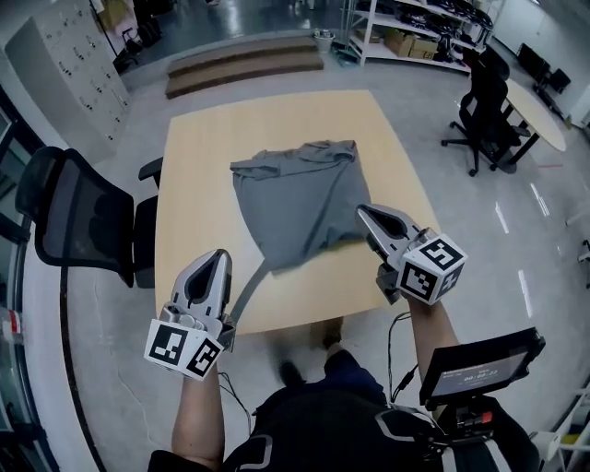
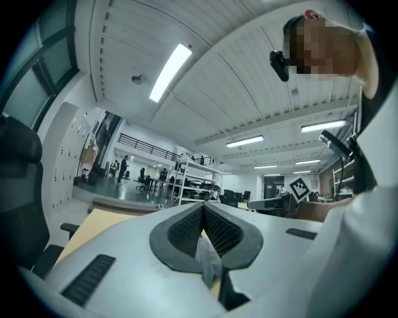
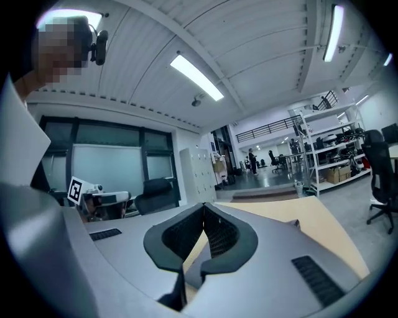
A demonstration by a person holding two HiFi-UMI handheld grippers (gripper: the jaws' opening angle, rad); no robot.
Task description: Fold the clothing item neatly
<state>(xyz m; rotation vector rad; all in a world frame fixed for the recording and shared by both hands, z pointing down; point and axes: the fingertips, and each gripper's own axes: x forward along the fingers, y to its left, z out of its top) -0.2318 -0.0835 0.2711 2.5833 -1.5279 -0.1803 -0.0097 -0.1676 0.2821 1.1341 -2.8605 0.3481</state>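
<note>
A grey T-shirt point(image 1: 295, 198) lies spread on the light wooden table point(image 1: 198, 147), its near edge lifted and blurred. A narrow strip of the shirt stretches down and left off the table edge to my left gripper point(image 1: 219, 253). That gripper is shut, and the left gripper view shows a fold of grey cloth point(image 2: 208, 261) pinched between its pads point(image 2: 186, 227). My right gripper point(image 1: 361, 212) is shut at the shirt's near right corner. In the right gripper view a sliver of grey cloth point(image 3: 189, 273) hangs below its closed pads point(image 3: 217, 233).
A black office chair point(image 1: 78, 221) stands close to the table's left side. Another chair point(image 1: 484, 106) and a round table point(image 1: 535, 115) are at the back right. Low steps point(image 1: 244, 64) and shelving point(image 1: 415, 28) lie beyond. A screen point(image 1: 479, 369) hangs at the person's waist.
</note>
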